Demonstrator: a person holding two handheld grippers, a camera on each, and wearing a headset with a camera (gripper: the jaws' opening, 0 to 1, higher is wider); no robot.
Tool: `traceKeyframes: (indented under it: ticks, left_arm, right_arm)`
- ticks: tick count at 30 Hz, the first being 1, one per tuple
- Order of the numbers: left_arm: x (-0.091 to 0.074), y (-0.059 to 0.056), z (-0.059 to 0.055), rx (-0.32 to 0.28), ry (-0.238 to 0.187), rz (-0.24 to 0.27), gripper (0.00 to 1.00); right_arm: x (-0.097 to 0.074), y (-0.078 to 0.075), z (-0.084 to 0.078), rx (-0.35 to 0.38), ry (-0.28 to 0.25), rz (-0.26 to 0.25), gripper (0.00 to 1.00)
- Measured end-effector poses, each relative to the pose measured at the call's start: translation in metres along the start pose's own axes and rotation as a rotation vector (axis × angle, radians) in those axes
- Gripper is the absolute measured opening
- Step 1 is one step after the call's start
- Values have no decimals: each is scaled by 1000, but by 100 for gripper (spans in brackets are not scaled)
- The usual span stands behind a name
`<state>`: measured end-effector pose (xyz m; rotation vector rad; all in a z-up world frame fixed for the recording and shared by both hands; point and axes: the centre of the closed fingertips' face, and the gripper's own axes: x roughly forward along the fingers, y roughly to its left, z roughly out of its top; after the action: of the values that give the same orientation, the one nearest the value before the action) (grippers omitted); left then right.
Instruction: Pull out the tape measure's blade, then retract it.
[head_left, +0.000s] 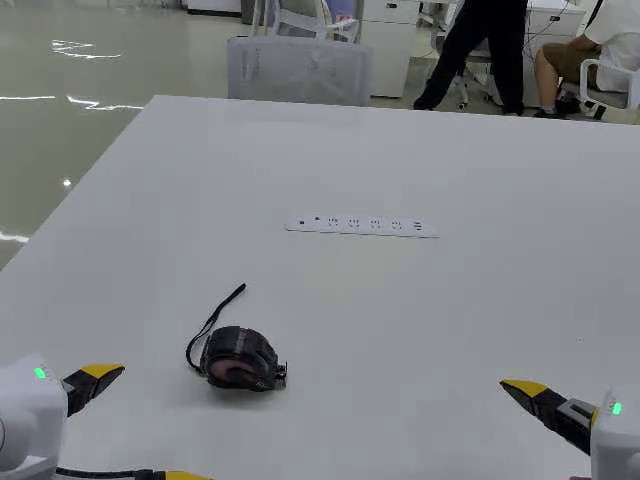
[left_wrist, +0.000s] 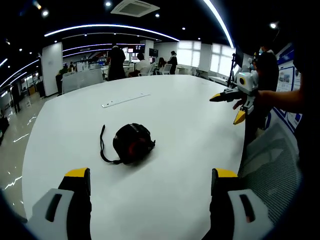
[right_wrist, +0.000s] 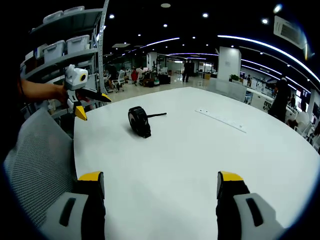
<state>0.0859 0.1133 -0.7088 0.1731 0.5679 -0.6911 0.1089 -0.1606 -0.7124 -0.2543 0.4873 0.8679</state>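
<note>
Though rounded, matte black tape measure (head_left: 240, 358)

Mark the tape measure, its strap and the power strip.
tape measure (head_left: 240, 358), head view, side of black case.
strap (head_left: 213, 317), head view, middle of the cord.
power strip (head_left: 360, 225), head view, centre of its white body.

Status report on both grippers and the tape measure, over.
Left gripper open, empty. Right gripper open, empty. Tape measure on table, untouched, blade in. Nothing in the way.

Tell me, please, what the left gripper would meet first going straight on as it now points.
Probably the tape measure, lying just left of centre ahead of the left gripper; depth is unclear.
</note>
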Motion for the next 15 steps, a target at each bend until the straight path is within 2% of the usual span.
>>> traceKeyframes:
  ticks: [8,15]
  left_arm:
    - [0,-1,0,11,7,-5,99]
    - [-1,1,4,14,-4,6,99]
  right_arm:
    - [2,2,-2,7,5,0,95]
    - [2,-1,-4,2,7,-1,95]
